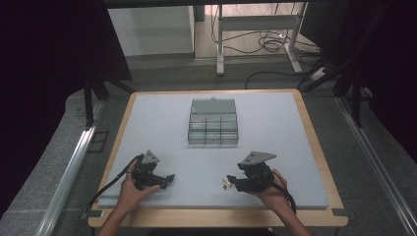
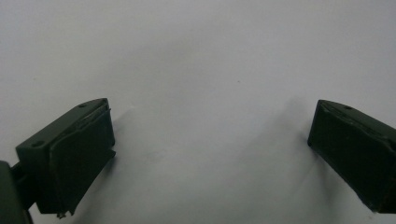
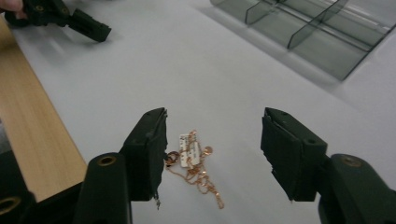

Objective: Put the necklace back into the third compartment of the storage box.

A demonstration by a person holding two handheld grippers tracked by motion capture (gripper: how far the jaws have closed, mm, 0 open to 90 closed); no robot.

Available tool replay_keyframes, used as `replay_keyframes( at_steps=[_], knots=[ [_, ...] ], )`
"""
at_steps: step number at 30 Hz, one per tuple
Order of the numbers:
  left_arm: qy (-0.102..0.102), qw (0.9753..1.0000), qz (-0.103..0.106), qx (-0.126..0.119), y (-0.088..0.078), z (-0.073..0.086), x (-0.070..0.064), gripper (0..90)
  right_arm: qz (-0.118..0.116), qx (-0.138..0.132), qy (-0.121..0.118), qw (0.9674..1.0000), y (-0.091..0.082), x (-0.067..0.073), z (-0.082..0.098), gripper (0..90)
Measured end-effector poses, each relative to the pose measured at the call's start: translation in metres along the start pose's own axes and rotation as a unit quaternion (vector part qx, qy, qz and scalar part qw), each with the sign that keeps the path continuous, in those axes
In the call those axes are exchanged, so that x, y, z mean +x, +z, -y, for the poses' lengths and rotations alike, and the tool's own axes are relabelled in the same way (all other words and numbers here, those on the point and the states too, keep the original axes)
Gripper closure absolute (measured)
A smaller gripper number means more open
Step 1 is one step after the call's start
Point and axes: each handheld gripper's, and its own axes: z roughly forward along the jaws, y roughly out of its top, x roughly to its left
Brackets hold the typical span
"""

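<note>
A thin rose-gold chain with a small white tag (image 3: 194, 163) lies loose on the grey mat, between the jaws of my right gripper (image 3: 212, 140), which stands open around it without touching. From above, the chain (image 1: 226, 183) is a small glint just left of the right gripper (image 1: 231, 181). My left gripper (image 1: 169, 179) rests low over bare mat near the front left, also seen in the right gripper view (image 3: 88, 28). Its jaws are wide apart in its own view (image 2: 210, 135), with nothing between them.
A clear smoky-grey compartment box (image 1: 213, 123) with its lid open lies at the middle of the mat (image 1: 275, 142), and its dividers (image 3: 313, 32) show up close. The wooden table edge (image 3: 32, 126) runs along the front. Cables and table legs stand beyond the far edge.
</note>
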Motion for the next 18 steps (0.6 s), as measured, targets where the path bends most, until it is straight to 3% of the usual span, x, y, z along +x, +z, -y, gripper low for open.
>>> replay_keyframes(
  at_steps=[7, 18],
  knots=[
    [0.0, 1.0, 0.0, 0.0, 0.0, 0.0, 0.0, 0.3, -0.015, 0.006, -0.008, 0.9998, 0.002, 0.007, -0.001, 48.1],
    [0.0, 1.0, 0.0, 0.0, 0.0, 0.0, 0.0, 0.3, -0.033, 0.049, -0.018, 0.9981, 0.018, 0.016, 0.004, 56.6]
  ],
)
